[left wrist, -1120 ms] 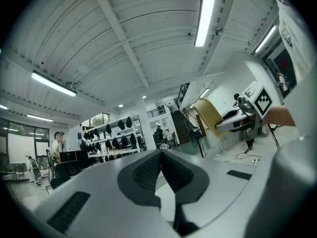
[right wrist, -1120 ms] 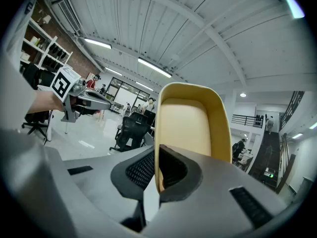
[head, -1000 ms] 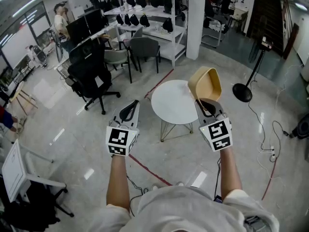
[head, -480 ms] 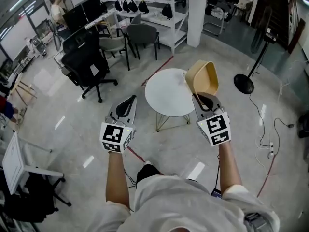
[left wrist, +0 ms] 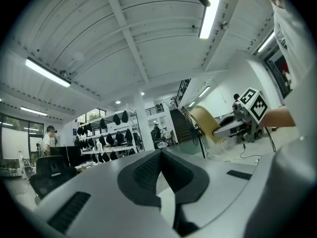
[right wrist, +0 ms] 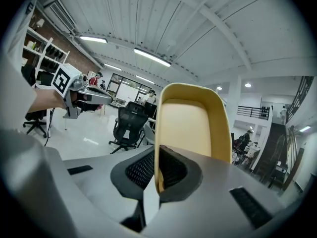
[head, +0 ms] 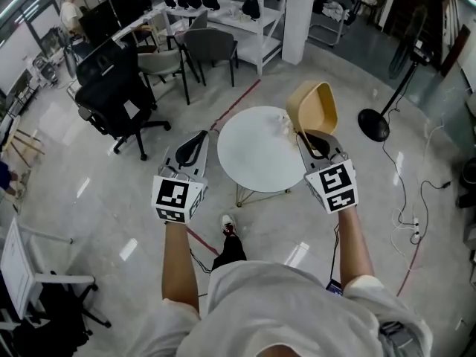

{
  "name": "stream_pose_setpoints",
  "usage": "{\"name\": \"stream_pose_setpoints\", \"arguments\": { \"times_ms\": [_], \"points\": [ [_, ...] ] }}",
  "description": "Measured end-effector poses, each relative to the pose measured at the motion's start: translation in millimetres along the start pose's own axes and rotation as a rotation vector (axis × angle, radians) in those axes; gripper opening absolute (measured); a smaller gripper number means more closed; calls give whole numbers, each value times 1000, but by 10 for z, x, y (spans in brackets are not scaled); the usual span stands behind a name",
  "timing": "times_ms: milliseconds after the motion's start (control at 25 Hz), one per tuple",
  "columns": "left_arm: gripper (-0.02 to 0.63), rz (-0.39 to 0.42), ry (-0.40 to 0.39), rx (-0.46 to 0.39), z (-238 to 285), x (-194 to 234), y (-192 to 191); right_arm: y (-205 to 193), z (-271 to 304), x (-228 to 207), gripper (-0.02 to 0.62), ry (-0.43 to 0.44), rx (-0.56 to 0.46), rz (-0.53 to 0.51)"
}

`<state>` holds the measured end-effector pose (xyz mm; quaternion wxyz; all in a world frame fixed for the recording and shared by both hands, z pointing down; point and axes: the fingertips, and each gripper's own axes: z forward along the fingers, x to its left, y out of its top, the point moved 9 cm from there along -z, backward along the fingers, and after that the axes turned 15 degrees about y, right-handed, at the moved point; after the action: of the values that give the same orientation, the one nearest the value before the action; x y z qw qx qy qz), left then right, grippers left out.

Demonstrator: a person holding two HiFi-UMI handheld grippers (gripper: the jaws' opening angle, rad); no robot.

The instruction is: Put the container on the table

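Observation:
A tan plastic container [head: 314, 108] hangs tilted in the air, its rim pinched by my right gripper [head: 313, 138], which is shut on it. In the head view it overlaps the far right edge of the round white table [head: 253, 162]. The right gripper view shows the container's wall [right wrist: 190, 128] clamped between the black pads [right wrist: 171, 168]. My left gripper [head: 191, 151] hovers by the table's left edge. Its jaws meet with nothing between them in the left gripper view [left wrist: 159, 155], where the container [left wrist: 204, 122] shows at the right.
A small crumpled white thing [head: 281, 125] lies on the table's far side. A black office chair [head: 111, 88], grey chairs [head: 208, 47] and a white shelf rack [head: 238, 13] stand beyond. At the right are a fan stand [head: 375, 121] and floor cables [head: 416, 199].
The person has walked toward the table, which now lies closer below both grippers. Both grippers moved forward and slightly down; the container stays clamped in the right one.

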<state>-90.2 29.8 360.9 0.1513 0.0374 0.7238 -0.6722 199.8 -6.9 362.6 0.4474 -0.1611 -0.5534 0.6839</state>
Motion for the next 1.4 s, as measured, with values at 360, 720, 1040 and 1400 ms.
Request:
{"name": "stream_pose_setpoints", "arguments": {
  "times_ms": [360,720,1040,1400],
  "points": [
    [15,35,-70,11,1606,914,-365,331,1475,-819,18,-47,77,20],
    [17,11,-86,134,2575,1293,-1096,-36,2630,-1328,18,-4,247,50],
    [17,-57,11,352,2908,1221,-1847,-1070,3652,-1476,18,270,489,45],
    [17,-110,85,547,2966,1102,-2485,-2406,4630,-1146,18,549,819,-75]
  ]
}}
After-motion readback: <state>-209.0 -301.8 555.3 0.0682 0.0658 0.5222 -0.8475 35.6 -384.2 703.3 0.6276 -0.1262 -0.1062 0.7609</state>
